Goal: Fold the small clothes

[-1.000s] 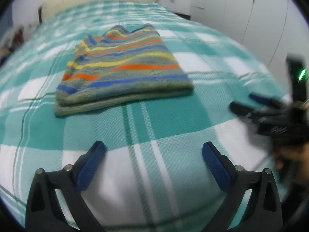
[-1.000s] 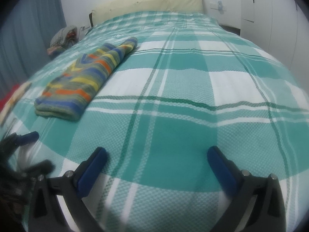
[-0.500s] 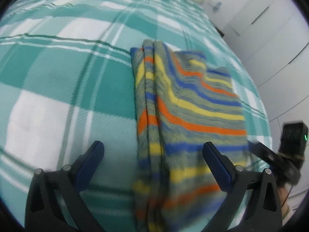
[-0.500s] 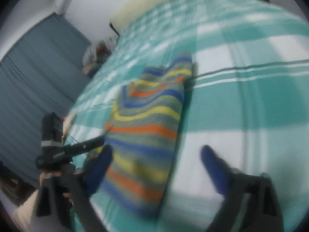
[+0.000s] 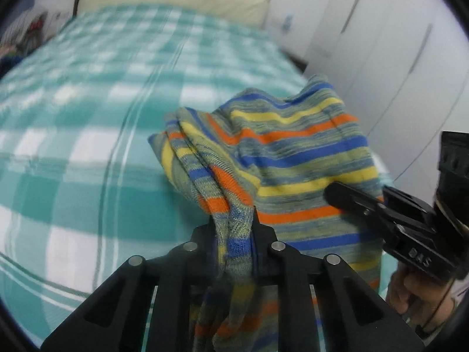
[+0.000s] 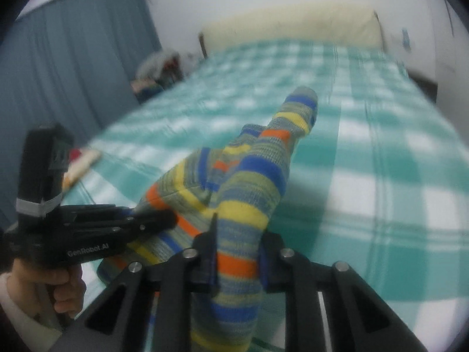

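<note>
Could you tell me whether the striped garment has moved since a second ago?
Yes. The striped garment, then flat on the checked bedspread, is now lifted off it, clamped by the left gripper and right gripper.

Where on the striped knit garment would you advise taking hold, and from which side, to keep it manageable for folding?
Grip the striped knit garment at its near edge, coming in from the side nearest the person. Both the left gripper and right gripper are shut on bunched cloth there, one at each end, so the layers probably stay together and the rest drapes toward the checked bedspread.

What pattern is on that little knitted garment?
The garment has blue, yellow, orange and grey-green stripes, clearest in the left wrist view.
</note>
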Tool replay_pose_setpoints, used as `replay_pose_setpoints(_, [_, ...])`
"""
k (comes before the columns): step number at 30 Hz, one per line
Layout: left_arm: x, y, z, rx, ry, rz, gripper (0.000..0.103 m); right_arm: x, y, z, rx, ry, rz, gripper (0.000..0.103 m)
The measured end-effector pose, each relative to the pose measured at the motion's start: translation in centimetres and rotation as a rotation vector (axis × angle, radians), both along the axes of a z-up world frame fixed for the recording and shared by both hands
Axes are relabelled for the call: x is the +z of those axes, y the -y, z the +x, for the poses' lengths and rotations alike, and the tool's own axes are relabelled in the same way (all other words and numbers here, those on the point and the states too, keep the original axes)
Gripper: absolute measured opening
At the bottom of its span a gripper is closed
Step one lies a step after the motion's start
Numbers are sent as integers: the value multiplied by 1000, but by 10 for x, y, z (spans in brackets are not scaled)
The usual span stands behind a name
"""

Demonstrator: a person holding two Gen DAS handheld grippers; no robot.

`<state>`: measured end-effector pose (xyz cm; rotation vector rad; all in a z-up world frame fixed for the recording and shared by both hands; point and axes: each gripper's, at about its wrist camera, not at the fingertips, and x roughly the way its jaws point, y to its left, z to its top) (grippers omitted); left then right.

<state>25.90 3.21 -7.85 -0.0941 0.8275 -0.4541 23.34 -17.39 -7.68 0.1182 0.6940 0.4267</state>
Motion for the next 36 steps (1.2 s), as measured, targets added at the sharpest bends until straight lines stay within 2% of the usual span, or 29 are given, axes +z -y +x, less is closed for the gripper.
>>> replay_pose_setpoints(1, [4, 6, -1, 1, 10, -1, 18, 5, 10, 1, -13, 0, 9, 22])
replay_pose_setpoints(2, [2, 10, 0, 5, 4, 2, 28, 5, 16, 1, -25, -9, 16, 23])
replay_pose_setpoints(3, [-6, 16, 2, 8, -22, 14, 51, -2, 29, 2, -47, -39, 16, 28])
replay_pose_setpoints(4, [-21, 24, 10, 13, -64, 56, 63, -12, 38, 4, -77, -69, -2, 48])
replay_pose_setpoints(5, [-36, 28, 10, 29, -85, 110, 71, -25, 51, 1, -129, -101, -49, 63])
replay_pose_setpoints(6, [-51, 30, 6, 51, -94, 181, 67, -40, 64, -4, -181, -134, -110, 87])
replay_pose_setpoints(7, [-66, 31, -6, 75, -92, 276, 67, -52, 76, -15, -215, -149, -161, 88])
replay_pose_setpoints(8, [-71, 33, -15, 90, -72, 335, 67, -59, 84, -29, -233, -152, -202, 88])
replay_pose_setpoints(10, [-63, 35, -42, 128, 19, 415, 68, -63, 89, -53, -262, -139, -272, 89])
replay_pose_setpoints(11, [-52, 36, -54, 151, 61, 435, 74, -60, 91, -63, -267, -132, -293, 89])
replay_pose_setpoints(12, [-38, 39, -64, 175, 100, 440, 83, -52, 90, -73, -263, -117, -297, 89])
replay_pose_setpoints(13, [-18, 40, -76, 192, 153, 416, 87, -42, 90, -80, -256, -100, -284, 90])
replay_pose_setpoints(15, [16, 40, -101, 211, 254, 351, 102, -17, 85, -99, -247, -59, -258, 95])
replay_pose_setpoints(17, [48, 40, -132, 248, 341, 305, 103, 6, 76, -115, -238, -41, -258, 101])
replay_pose_setpoints(20, [61, 42, -152, 300, 321, 288, 103, 32, 48, -133, -229, -14, -286, 103])
replay_pose_setpoints(23, [51, 35, -157, 361, 261, 295, 103, 39, 28, -146, -228, 8, -283, 103])
replay_pose_setpoints(26, [30, 30, -161, 369, 210, 293, 103, 30, 21, -156, -236, 6, -256, 103])
replay_pose_setpoints(28, [20, 32, -166, 365, 198, 310, 103, 19, 15, -159, -243, 10, -277, 103])
replay_pose_setpoints(31, [10, 37, -170, 349, 196, 320, 103, 7, 11, -158, -249, 4, -293, 103])
replay_pose_setpoints(36, [9, 43, -176, 319, 219, 362, 103, -6, 11, -154, -239, -2, -281, 103])
